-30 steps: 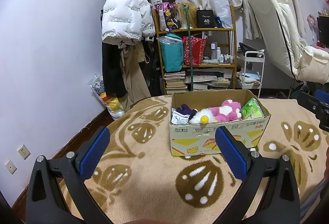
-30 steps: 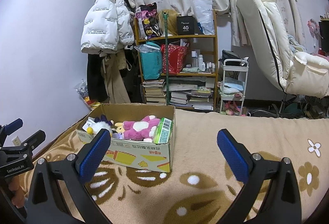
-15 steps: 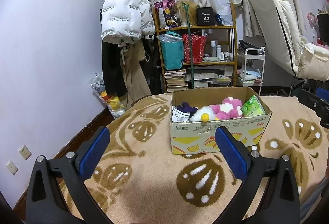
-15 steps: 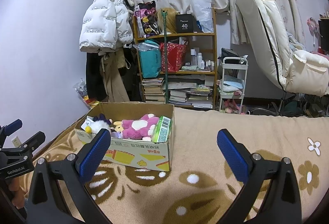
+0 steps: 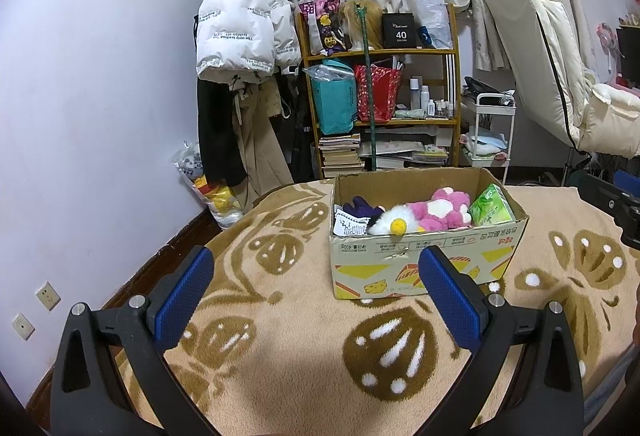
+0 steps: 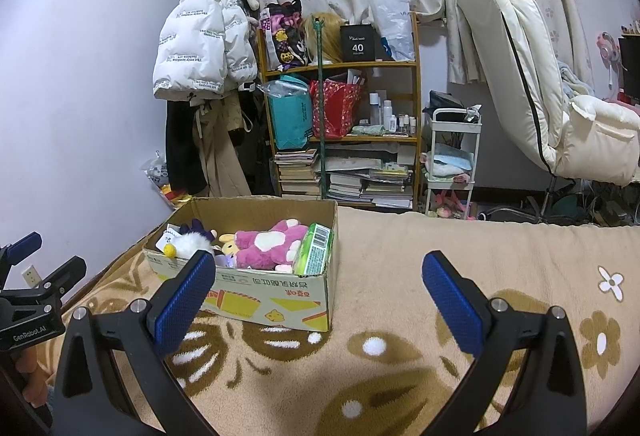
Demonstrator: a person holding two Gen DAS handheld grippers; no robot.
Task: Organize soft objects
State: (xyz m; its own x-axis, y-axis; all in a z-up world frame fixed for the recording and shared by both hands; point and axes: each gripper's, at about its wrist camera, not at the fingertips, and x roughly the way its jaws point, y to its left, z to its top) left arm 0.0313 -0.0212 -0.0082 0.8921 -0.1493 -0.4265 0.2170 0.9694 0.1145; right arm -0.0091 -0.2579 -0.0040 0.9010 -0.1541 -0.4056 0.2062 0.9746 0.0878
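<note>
1. The left hand-held gripper [image 5: 316, 276] is hovering with its blue pads spread wide and nothing between them, above a tan blanket [image 5: 280, 336] with brown patterns.
2. The right hand-held gripper [image 6: 316, 280] is likewise standing wide apart and gripping nothing.
3. A cardboard box [image 5: 424, 260] is sitting on the blanket ahead of the left hand-held gripper and slightly to its right; from the right hand-held gripper it is lying ahead and to the left [image 6: 256, 300].
4. Inside the box, a pink plush toy [image 5: 440, 211] is lying in the middle, a white plush toy with a yellow beak [image 5: 394, 222] is resting beside it, a dark purple toy [image 5: 362, 205] is sitting behind that, and a green tissue pack [image 5: 492, 205] is leaning against the box's end wall.
5. A wooden shelf [image 6: 340, 131] crowded with bags and books is standing well beyond the box.
</note>
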